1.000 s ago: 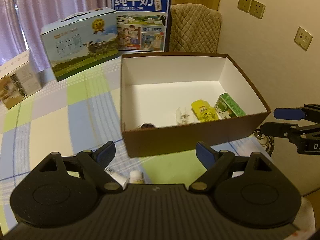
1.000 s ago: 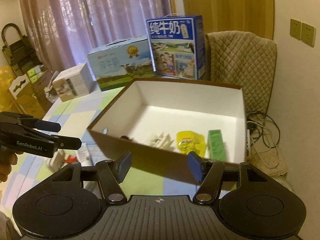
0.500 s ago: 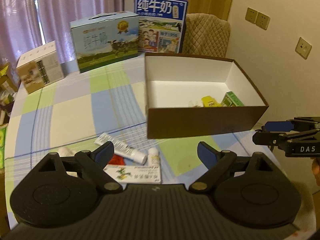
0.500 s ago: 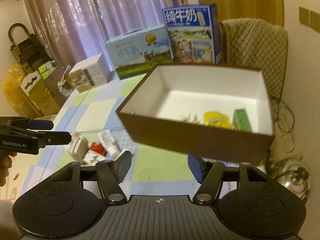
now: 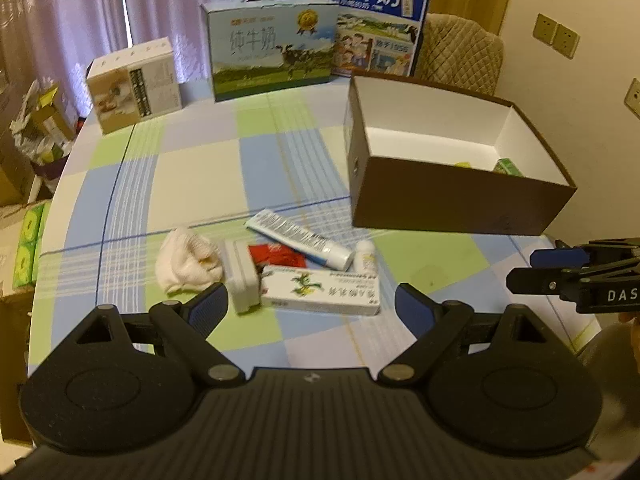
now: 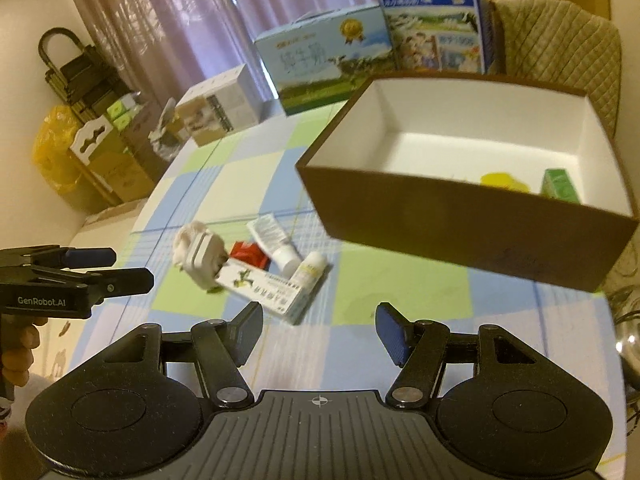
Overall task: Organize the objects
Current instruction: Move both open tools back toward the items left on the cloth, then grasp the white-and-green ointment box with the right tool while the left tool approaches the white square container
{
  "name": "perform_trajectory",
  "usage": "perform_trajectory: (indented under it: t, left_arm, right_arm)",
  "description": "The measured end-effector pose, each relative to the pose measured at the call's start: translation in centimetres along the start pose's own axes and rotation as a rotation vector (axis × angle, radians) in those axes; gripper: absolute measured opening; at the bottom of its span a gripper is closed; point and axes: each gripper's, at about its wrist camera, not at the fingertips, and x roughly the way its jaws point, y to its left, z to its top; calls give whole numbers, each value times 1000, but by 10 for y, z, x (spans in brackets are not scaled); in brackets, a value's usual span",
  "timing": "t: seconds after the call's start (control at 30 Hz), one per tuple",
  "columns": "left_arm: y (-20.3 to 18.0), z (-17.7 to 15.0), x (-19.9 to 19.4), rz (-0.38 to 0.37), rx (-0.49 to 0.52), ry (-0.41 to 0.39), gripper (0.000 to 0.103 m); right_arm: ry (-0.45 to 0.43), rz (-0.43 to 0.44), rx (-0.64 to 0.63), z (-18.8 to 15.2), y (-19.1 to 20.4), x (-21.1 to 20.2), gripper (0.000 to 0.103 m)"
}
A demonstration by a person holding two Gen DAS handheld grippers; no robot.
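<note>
A brown box [image 5: 456, 204] [image 6: 460, 220] with a white inside stands at the table's right side, holding a yellow packet [image 6: 502, 180] and a green carton [image 6: 560, 186]. A heap lies on the checked cloth: a white tube [image 5: 300, 240] [image 6: 276, 242], a small white bottle [image 5: 366, 256] [image 6: 308, 268], a white and green medicine box [image 5: 320, 292] [image 6: 260, 290], a red packet [image 5: 276, 254], a white block [image 5: 240, 276] and a cream cloth [image 5: 186, 260]. My left gripper [image 5: 312, 308] hangs open just in front of the heap. My right gripper [image 6: 318, 330] is open near the table's front edge, nothing between its fingers.
Two milk cartons [image 5: 272, 56] [image 5: 376, 24] and a white box [image 5: 134, 84] stand along the table's far edge, with a padded chair [image 5: 460, 52] behind. Boxes and a yellow bag [image 6: 56, 148] crowd the floor at the left. The table's rounded edge runs down the left side.
Both grippers have pulled back and away from the brown box. The heap of small items, earlier mostly hidden under the left gripper, now lies in full view ahead of it.
</note>
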Motion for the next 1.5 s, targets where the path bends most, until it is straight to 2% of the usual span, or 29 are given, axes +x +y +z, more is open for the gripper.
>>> perform_trajectory:
  t: [0.27,0.47,0.77,1.03,1.3,1.4,1.5]
  left_arm:
    - [18,-16,14,34,-36,37,88]
    - [32,-22,36,64,-69,78,88]
    - [47,-32,62,103,-81,109,88]
    - [66,-35,80,135,-119,133,88]
    - [75,-36,91,147,-132,150,88]
    - [75,-37,92,152,-124,150,88]
    - [75,-37,93,160,-118,155,89]
  right_arm:
    - [38,-15,-23,-5,11,29,60]
    - [50,-12,-92,-3,24,53,60]
    - [99,25,-197,-1,41,102,59]
    - [108,64,-301,6,56,145,59]
    - [116,105,-360,8,61,179,51]
    - [121,102,-396,5,65,182,48]
    - [133,104,-430,1,68,178,40]
